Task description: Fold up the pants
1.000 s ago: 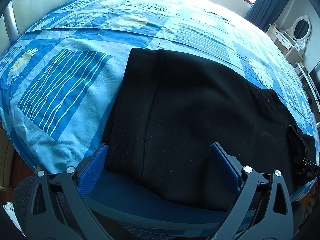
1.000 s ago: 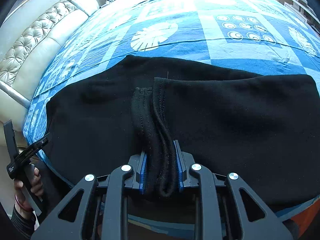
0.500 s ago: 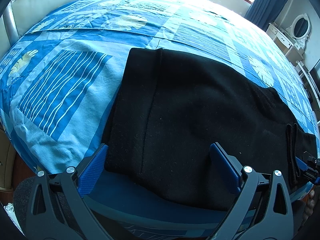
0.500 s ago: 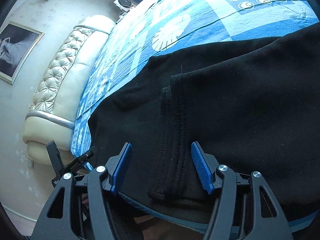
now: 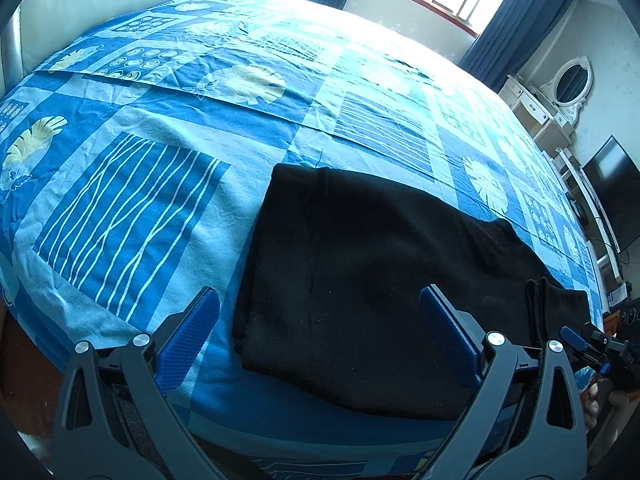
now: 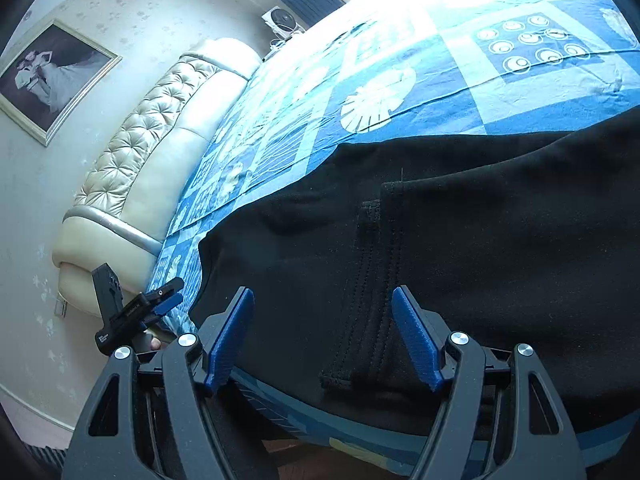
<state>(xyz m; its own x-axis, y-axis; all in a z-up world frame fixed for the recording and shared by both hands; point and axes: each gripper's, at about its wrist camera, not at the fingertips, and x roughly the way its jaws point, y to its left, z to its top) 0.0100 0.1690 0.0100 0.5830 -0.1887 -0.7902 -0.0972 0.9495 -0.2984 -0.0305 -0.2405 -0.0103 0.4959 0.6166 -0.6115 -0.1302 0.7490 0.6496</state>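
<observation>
Black pants (image 5: 380,264) lie folded flat on the blue patterned bed sheet (image 5: 160,184), near the bed's front edge. My left gripper (image 5: 318,334) is open and empty, hovering over the folded left end of the pants. My right gripper (image 6: 324,340) is open and empty above the stitched hem band (image 6: 372,300) of the pants (image 6: 500,240), which lies flat on the cloth. The right gripper also shows at the far right of the left wrist view (image 5: 592,344), and the left gripper at the left of the right wrist view (image 6: 132,308).
A cream tufted headboard (image 6: 152,148) runs along the bed's left side. A framed picture (image 6: 52,80) hangs on the wall. A white dresser with an oval mirror (image 5: 568,84) and a dark screen (image 5: 612,196) stand past the bed's right side.
My right gripper opened and let go of the hem band, which now lies flat on the pants. Both grippers have pulled back and risen a little from the pants.
</observation>
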